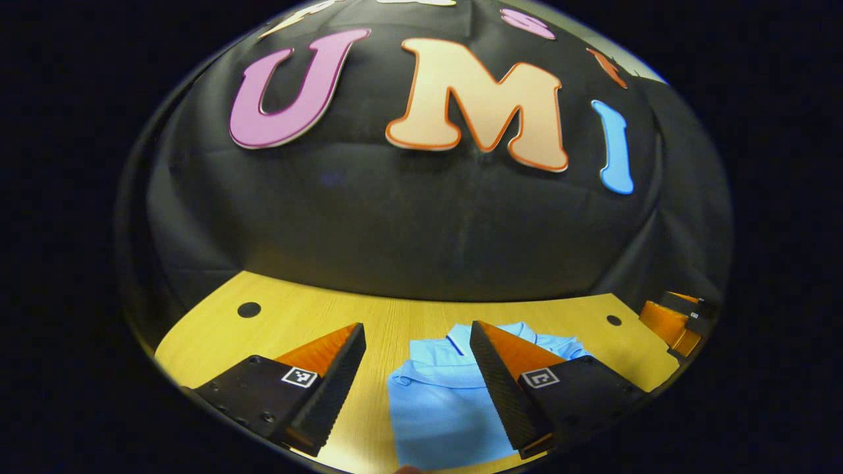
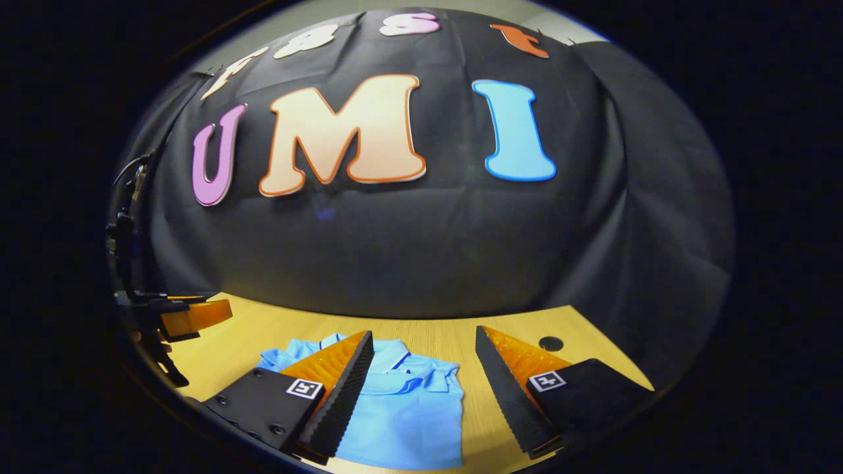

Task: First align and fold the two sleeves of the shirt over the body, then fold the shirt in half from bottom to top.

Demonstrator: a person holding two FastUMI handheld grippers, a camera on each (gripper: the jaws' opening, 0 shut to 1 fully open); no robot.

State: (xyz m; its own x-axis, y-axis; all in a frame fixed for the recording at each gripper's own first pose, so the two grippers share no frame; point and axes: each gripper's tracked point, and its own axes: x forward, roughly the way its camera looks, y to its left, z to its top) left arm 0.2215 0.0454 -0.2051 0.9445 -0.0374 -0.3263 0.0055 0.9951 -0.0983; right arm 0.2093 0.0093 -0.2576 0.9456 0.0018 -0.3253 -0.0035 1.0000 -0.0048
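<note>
A light blue polo shirt [image 1: 441, 401] lies folded into a compact rectangle on the wooden table [image 1: 290, 316], collar toward the far wall. My left gripper [image 1: 416, 359] hovers above its left side, open, with nothing between the fingers. In the right gripper view the same shirt [image 2: 408, 415] lies below and between the fingers of my right gripper [image 2: 423, 362], which is open and holds nothing. The right gripper [image 1: 678, 319] also appears at the far right edge of the left gripper view, and the left gripper [image 2: 188, 319] at the left edge of the right gripper view.
The black cloth wall [image 1: 421, 224] closes off the far side of the table. Round dark holes [image 1: 249, 309] sit in the tabletop near the back corners, one [image 2: 550, 343] on the right side. Bare wood surrounds the shirt.
</note>
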